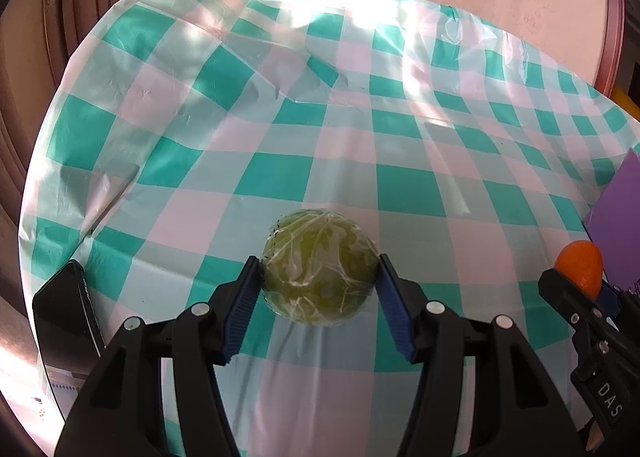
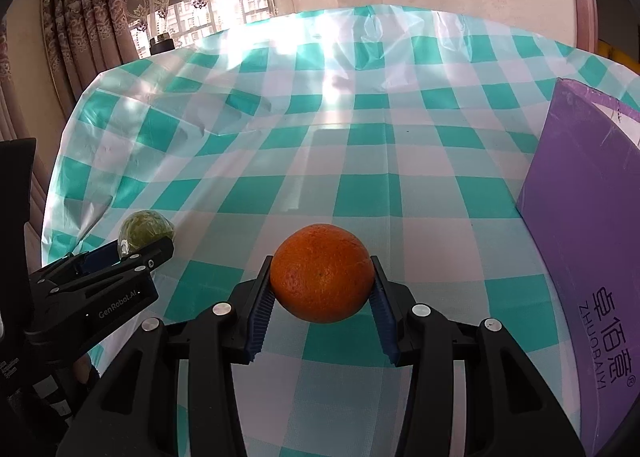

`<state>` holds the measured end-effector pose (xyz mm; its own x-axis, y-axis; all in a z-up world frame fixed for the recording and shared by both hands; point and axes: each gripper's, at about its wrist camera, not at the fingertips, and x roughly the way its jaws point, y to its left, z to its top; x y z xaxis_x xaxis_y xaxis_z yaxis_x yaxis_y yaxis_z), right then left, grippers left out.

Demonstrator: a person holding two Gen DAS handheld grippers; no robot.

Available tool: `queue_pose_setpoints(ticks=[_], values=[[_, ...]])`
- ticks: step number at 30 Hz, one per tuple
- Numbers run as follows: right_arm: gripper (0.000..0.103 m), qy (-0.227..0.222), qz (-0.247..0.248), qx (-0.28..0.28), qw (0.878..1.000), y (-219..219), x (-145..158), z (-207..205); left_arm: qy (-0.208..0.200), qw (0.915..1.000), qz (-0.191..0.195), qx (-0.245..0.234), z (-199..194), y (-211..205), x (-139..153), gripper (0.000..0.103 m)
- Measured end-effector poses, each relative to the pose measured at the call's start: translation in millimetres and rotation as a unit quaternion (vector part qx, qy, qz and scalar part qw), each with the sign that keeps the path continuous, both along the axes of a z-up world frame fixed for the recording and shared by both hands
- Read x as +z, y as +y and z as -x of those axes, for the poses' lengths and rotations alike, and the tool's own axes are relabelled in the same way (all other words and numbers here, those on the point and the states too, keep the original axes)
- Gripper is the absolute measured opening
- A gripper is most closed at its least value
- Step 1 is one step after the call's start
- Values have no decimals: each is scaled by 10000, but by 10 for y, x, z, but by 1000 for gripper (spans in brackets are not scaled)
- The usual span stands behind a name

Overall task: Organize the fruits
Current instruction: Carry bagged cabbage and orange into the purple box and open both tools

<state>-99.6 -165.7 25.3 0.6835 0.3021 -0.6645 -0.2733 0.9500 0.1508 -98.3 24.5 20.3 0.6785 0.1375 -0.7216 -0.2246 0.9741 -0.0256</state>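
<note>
Midway by the look of it: wrapped green fruit (image 1: 320, 267) clamped in left gripper (image 1: 318, 277), orange (image 2: 322, 273) clamped in right gripper (image 2: 322, 277), both left of purple box (image 2: 588, 225), neither yet placed.

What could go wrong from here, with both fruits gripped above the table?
The wrapped green fruit sits at the tips of the left hand-held gripper; its slick film could let it slip out. The orange is also pinched only near the tips of the right hand-held gripper and may roll free. The purple box stands close on the right, so a swing could knock it.
</note>
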Motion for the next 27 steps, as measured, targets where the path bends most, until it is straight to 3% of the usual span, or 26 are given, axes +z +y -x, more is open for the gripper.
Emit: queue_pose_setpoints(ticks=[9,14,21,27], values=[[45,-324,-133,-161,9993,-271,248,333,-50,9994,81,-330,179,-237,50,58],[45,-723,-297,-374,9962,-547,499,554,-317,9971,-61,-684,307,-526,228,58],[45,-1349,-433,-847,9863,-953,811,813,-777,9895,-146,-1210,446,-960,637,58],[45,-1591,-389,-1343,9773,-1346,923,922,-1113,9794,-282,-1661,501,-1391,895,58]])
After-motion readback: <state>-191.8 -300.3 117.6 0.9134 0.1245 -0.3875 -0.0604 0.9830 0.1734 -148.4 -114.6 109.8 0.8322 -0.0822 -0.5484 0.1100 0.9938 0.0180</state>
